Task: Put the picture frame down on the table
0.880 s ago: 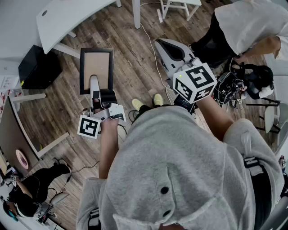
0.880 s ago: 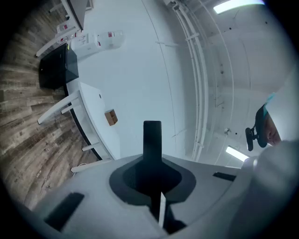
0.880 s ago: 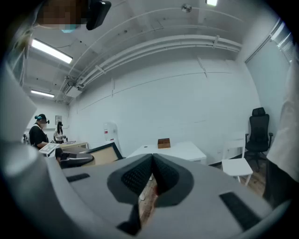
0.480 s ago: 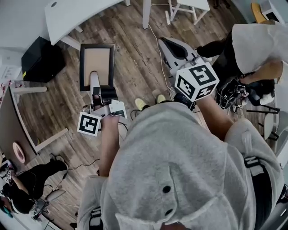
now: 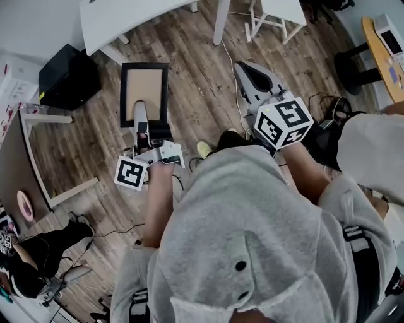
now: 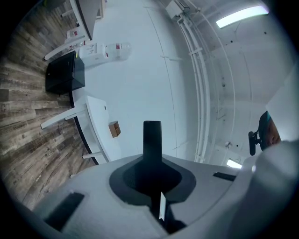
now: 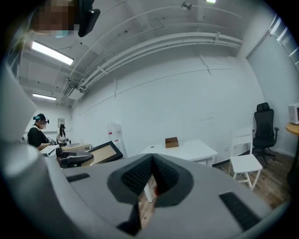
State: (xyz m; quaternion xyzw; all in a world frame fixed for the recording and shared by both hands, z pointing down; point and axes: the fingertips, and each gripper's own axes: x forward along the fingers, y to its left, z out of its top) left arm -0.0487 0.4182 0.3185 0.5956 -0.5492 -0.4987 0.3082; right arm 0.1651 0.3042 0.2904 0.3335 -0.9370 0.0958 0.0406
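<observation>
- The left gripper (image 6: 152, 189) has its jaws clamped tight on the near short edge of the black-rimmed rectangular picture frame with a tan panel (image 6: 152, 140), which shows edge-on as a dark upright bar.
- In the head view this left gripper (image 5: 141, 115) holds the picture frame (image 5: 144, 85) out flat in the air.
- The right gripper (image 7: 150, 173) is empty, its jaw tips drawn together; it hangs beside the frame, apart from it.
- The frame hangs above the brown plank floor (image 5: 189, 76), just short of the white-topped table (image 5: 120, 19).
- A small brown box (image 7: 171, 142) sits on that table.
</observation>
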